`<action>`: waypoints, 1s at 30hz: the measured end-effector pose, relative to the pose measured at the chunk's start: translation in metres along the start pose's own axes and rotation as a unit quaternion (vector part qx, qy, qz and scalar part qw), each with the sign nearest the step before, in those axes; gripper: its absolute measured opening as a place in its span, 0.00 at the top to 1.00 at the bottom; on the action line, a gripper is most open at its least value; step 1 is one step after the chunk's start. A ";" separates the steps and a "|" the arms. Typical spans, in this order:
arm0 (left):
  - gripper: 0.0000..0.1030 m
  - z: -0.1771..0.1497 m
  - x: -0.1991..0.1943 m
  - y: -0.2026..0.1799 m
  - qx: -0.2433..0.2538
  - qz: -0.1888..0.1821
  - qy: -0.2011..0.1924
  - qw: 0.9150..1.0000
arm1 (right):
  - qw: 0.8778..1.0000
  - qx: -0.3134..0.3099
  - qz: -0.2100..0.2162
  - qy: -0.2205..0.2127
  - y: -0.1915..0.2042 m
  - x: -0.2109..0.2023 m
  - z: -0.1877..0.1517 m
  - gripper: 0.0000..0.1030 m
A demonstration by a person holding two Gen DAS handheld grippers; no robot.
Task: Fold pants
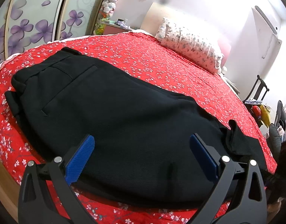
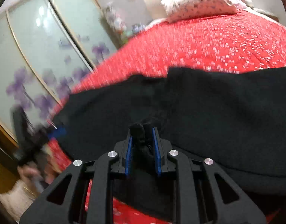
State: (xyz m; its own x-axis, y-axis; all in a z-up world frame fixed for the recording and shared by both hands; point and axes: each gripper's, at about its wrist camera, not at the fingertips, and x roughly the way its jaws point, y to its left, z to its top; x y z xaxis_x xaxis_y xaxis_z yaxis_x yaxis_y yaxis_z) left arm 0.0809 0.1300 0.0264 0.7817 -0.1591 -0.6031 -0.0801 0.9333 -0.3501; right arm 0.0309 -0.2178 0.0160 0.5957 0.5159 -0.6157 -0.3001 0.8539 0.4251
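The black pants (image 1: 124, 123) are spread on the red bedspread (image 1: 161, 59) directly ahead of the left gripper (image 1: 142, 145), held wide apart. A bunched fold is pinched by the right gripper (image 2: 142, 140).

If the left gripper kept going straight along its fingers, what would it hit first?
Most likely the pants. The left gripper is open, its fingers spread over the near part of the black cloth, which fills the line ahead. The bedspread comes only beyond that. Its height above the cloth is unclear.
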 end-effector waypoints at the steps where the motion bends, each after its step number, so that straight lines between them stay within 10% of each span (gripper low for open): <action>1: 0.02 0.000 0.000 0.000 0.000 0.000 0.000 1.000 | 1.000 0.002 -0.002 -0.005 0.002 0.000 -0.001 0.80; 8: 0.02 -0.001 0.000 -0.001 -0.001 0.002 -0.001 1.000 | 0.997 0.047 0.046 -0.050 0.001 -0.015 0.006 0.80; 11: 0.02 -0.001 0.000 -0.002 0.003 0.005 0.000 1.000 | 1.000 -0.025 0.001 0.015 0.020 0.006 0.004 0.75; 15: 0.02 0.000 0.000 -0.002 0.004 0.002 -0.001 1.000 | 0.994 -0.105 -0.003 0.033 0.052 0.009 -0.005 0.21; 30: 0.02 0.021 -0.042 0.086 -0.177 -0.102 -0.005 0.979 | 0.995 0.055 0.081 -0.002 0.024 -0.029 -0.002 0.18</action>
State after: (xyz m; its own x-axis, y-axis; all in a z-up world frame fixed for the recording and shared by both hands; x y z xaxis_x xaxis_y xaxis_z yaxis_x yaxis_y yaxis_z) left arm 0.0538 0.2234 0.0367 0.8101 -0.3257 -0.4874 -0.1295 0.7115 -0.6907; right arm 0.0053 -0.2123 0.0425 0.5492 0.6455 -0.5307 -0.3091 0.7470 0.5886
